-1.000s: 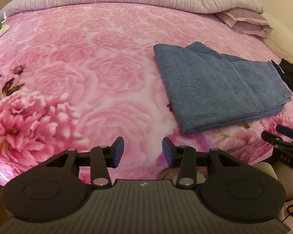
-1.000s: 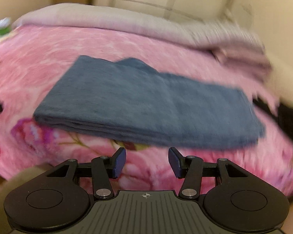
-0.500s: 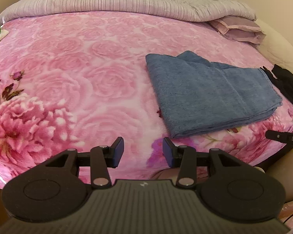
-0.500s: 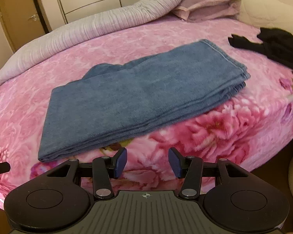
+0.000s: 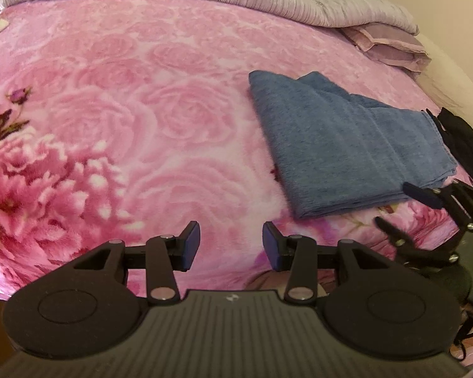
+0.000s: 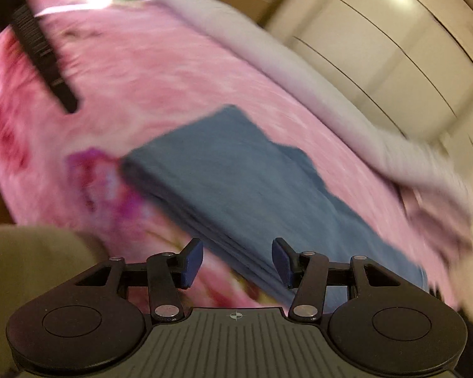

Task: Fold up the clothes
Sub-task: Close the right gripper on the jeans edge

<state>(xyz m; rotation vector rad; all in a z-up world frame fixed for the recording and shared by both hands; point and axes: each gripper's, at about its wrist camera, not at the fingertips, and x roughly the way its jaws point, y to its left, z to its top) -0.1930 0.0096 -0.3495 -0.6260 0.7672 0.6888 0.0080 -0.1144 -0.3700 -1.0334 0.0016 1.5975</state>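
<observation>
Bed (image 5: pixel 116 100) with a pink rose blanket carries everything. Near its front edge, toward the right corner, blue cloth (image 5: pixel 347 145) lies flat as a rectangle of several layers, edges stacked evenly, so it already looks folded; whether another fold is wanted, I cannot judge. Black garment (image 5: pixel 460 145) lies crumpled just beside it at the right edge. Left claw (image 5: pixel 231 249) hovers over the front edge, spread and holding nothing. Right claw (image 6: pixel 238 263) is also spread and empty, tilted close to the stacked edge of the cloth, in a blurred view.
</observation>
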